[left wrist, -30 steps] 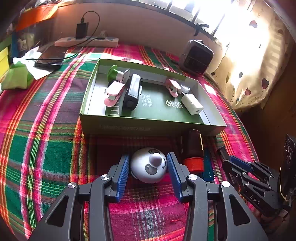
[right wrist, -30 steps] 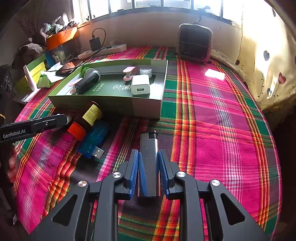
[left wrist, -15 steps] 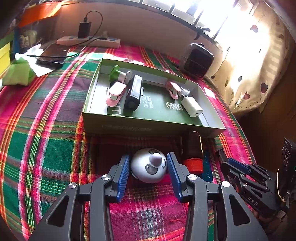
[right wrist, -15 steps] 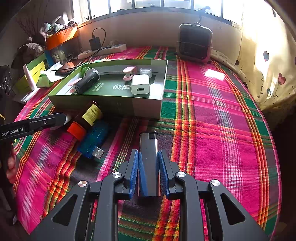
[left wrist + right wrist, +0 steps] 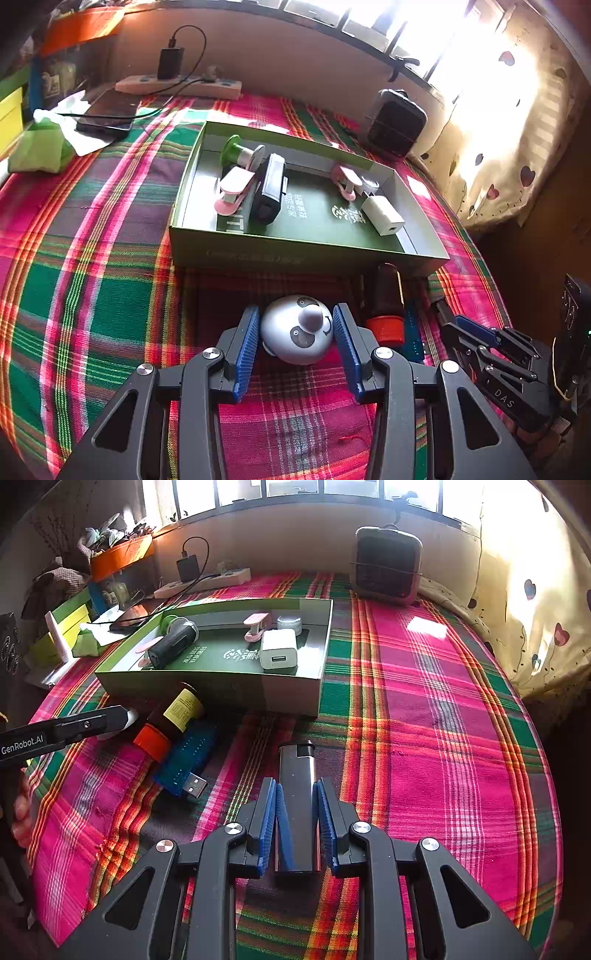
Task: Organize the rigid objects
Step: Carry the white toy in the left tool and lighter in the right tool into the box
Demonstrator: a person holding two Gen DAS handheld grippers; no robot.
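Green box point(image 5: 236, 254) already held charger point(image 5: 278, 652), clips, black device. Left hand-held gripper point(image 5: 295, 332) pinched panda toy point(image 5: 297, 334), right hand-held gripper point(image 5: 295, 812) pinched lighter point(image 5: 295, 775), both on surface; bottle point(image 5: 173, 720), USB stick point(image 5: 186, 762) remained outside.

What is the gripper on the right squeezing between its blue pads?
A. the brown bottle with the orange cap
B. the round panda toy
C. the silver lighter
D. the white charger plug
C. In the right wrist view, the right gripper has its blue pads pressed against both sides of the silver lighter; the white charger plug lies in the green box.
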